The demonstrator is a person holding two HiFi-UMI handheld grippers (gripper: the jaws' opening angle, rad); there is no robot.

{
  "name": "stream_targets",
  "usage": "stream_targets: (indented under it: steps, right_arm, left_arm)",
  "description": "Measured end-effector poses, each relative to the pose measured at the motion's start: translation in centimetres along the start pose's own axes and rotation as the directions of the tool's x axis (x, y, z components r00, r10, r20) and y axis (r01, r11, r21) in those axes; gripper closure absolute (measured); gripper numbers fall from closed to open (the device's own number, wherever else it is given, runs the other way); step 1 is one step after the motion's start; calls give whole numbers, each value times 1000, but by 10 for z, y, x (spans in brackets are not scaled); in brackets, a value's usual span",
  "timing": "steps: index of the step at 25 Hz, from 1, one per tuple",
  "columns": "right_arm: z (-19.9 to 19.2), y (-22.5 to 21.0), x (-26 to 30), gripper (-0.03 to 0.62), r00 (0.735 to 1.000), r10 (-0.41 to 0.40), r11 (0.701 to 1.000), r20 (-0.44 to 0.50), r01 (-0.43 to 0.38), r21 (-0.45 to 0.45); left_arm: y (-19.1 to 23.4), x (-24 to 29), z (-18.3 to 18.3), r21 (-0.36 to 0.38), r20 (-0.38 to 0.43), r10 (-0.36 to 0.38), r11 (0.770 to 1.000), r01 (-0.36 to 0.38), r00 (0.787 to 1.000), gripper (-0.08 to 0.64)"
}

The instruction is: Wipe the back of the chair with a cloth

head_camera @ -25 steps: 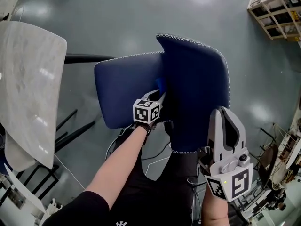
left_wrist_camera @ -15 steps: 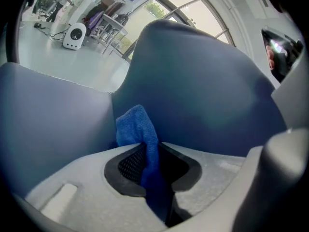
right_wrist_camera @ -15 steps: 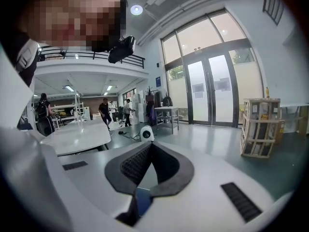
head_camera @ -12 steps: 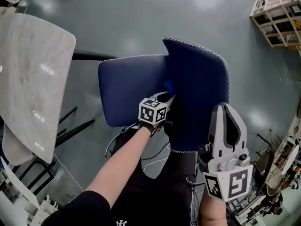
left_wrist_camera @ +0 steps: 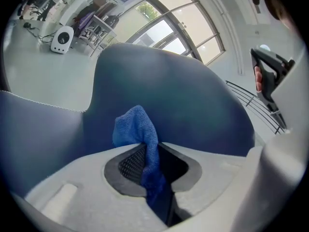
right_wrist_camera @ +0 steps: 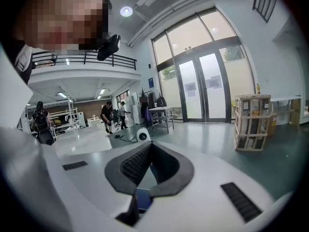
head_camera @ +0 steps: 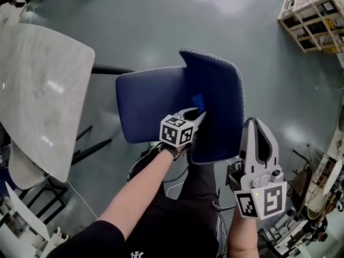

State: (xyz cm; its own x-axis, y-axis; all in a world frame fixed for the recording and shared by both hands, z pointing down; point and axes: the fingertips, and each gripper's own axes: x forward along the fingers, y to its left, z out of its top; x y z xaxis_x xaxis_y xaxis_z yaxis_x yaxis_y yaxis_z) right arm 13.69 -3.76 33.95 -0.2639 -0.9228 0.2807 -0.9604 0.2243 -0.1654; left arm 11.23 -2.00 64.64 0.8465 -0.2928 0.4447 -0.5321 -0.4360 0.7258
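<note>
A dark blue chair stands below me, its seat [head_camera: 150,106] to the left and its backrest [head_camera: 217,106] with white stitching to the right. My left gripper [head_camera: 198,112] is shut on a blue cloth [head_camera: 198,100] and holds it against the seat-side face of the backrest. In the left gripper view the cloth [left_wrist_camera: 136,129] bunches out above the jaws, touching the blue backrest [left_wrist_camera: 183,95]. My right gripper [head_camera: 257,125] hangs apart at the lower right of the backrest, shut with nothing in it. In the right gripper view its tips [right_wrist_camera: 150,145] point out into the hall.
A pale grey slab-like tabletop [head_camera: 37,90] lies to the left, with dark legs [head_camera: 86,144] under it. A wooden crate rack [head_camera: 309,15] stands at the top right. Cables [head_camera: 177,184] trail on the grey floor near my legs. Metal clutter [head_camera: 322,198] fills the lower right.
The left gripper with the cloth has slid a little to the right and up along the backrest. The right gripper has kept about the same place.
</note>
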Motion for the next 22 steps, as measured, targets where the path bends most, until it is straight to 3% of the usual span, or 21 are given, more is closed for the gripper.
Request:
stream_targets:
  steps: [22]
  right_arm:
    - [57, 1, -26, 578, 1000, 7, 1000, 19, -8, 9]
  left_arm:
    - [-135, -39, 69, 143, 39, -137, 981, 130, 990, 491]
